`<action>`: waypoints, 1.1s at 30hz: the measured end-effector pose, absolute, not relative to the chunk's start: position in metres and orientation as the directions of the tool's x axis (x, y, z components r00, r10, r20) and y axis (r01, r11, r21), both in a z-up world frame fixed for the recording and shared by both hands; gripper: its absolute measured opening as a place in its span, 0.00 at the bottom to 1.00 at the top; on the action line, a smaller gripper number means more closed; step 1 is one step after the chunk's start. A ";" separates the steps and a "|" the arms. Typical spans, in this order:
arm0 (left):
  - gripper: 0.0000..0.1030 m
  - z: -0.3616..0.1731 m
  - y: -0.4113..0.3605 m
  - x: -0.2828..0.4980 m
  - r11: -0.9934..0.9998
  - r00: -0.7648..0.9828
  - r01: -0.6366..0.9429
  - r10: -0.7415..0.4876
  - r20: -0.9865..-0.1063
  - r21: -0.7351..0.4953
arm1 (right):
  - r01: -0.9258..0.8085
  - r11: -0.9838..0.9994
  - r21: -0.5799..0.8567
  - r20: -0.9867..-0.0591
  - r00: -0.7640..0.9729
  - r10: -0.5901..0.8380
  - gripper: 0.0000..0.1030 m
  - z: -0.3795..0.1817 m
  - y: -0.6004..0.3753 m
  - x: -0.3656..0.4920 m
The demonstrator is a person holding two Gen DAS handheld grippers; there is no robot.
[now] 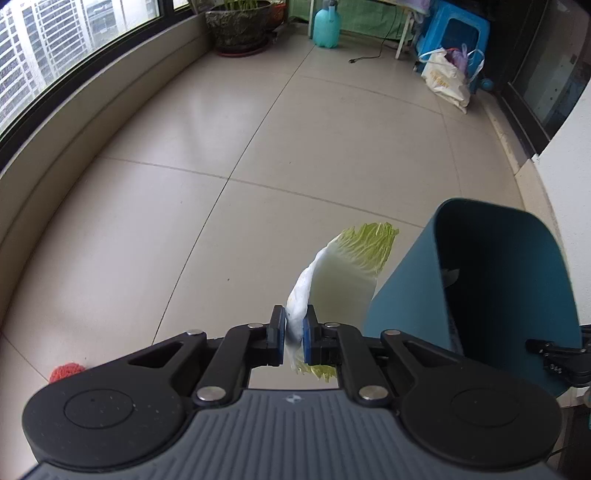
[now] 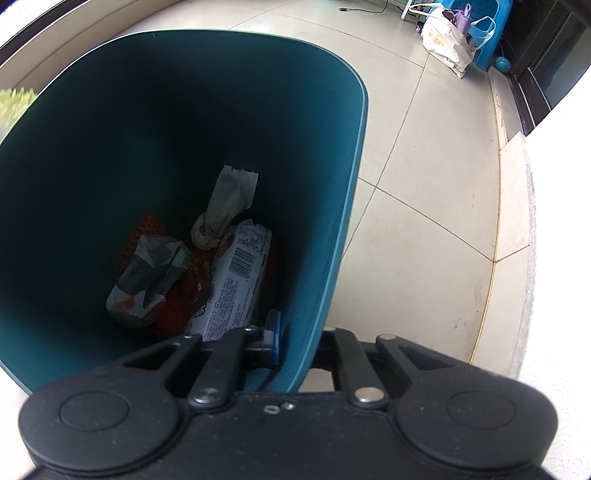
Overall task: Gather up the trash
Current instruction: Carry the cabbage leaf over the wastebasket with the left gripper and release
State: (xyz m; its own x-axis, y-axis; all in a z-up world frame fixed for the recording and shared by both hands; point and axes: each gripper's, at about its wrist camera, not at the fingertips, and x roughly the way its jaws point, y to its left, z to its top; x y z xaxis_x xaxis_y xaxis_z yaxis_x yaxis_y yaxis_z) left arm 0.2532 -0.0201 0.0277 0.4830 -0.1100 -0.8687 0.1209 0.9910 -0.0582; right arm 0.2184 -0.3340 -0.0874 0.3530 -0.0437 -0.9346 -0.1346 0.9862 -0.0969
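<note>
A red scrap (image 1: 66,372) is seen on the tiled floor (image 1: 207,155) at far left of the left wrist view, just beside the tool body. The left tool (image 1: 294,338) is clamped on a cabbage leaf (image 1: 345,271), which is held clear of the floor with its white stem pinched between the blue pads (image 1: 306,338) and its green frilled edge pointing away. Just right of the leaf, the teal bin (image 1: 402,280) is seen tilted, its open mouth turned toward the camera. Against the far wall a plant pot (image 1: 239,27), a teal bottle (image 1: 326,27), a blue stool (image 1: 456,35) and a white bag (image 1: 445,79) are lined up, well apart from the leaf.

In the right wrist view, the bin (image 2: 332,206) is gripped at its near rim by the right tool (image 2: 295,341), one finger inside the wall and the other outside it. At the bottom of the bin, a crumpled grey wrapper (image 2: 147,277) lies to the left, a wad of tissue (image 2: 225,206) stands in the middle over red netting (image 2: 177,306), and a white packet with a barcode (image 2: 236,280) rests at right. A green blur at the far left edge cannot be told for certain.
</note>
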 end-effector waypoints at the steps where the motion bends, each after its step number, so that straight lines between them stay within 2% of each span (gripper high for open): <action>1: 0.08 0.038 -0.025 0.253 0.988 0.497 0.137 -0.126 -0.859 -0.066 | -0.135 0.986 -0.097 -0.935 0.353 -0.043 0.08 -0.087 -0.334 0.219; 7: 0.08 0.082 -0.070 0.250 0.955 0.529 0.270 -0.256 -0.809 -0.126 | -0.135 0.986 -0.097 -0.934 0.353 -0.043 0.08 -0.087 -0.334 0.219; 9: 0.08 0.083 -0.092 0.247 0.940 0.526 0.316 -0.285 -0.801 -0.127 | -0.134 0.986 -0.096 -0.935 0.353 -0.043 0.08 -0.087 -0.334 0.219; 12: 0.08 0.058 -0.130 0.246 0.919 0.496 0.377 -0.302 -0.814 -0.111 | -0.134 0.986 -0.095 -0.934 0.354 -0.042 0.08 -0.087 -0.335 0.219; 17: 0.08 0.006 -0.175 0.256 0.906 0.412 0.413 -0.274 -0.869 -0.090 | -0.133 0.987 -0.092 -0.934 0.355 -0.039 0.08 -0.087 -0.336 0.219; 24: 0.08 -0.057 -0.211 0.272 0.899 0.323 0.439 -0.171 -0.931 -0.013 | -0.130 0.987 -0.090 -0.934 0.356 -0.038 0.08 -0.087 -0.336 0.219; 33: 0.09 -0.109 -0.235 0.279 0.885 0.236 0.461 -0.053 -0.970 0.064 | -0.131 0.987 -0.089 -0.933 0.357 -0.036 0.08 -0.087 -0.337 0.219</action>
State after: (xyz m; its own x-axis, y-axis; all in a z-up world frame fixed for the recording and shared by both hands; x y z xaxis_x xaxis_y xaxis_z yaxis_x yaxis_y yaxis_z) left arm 0.2791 -0.2350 -0.1086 0.2360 -0.0532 -0.9703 0.4613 0.8850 0.0637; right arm 0.2190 -0.3372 -0.0873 0.3572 -0.0365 -0.9333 -0.1307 0.9875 -0.0886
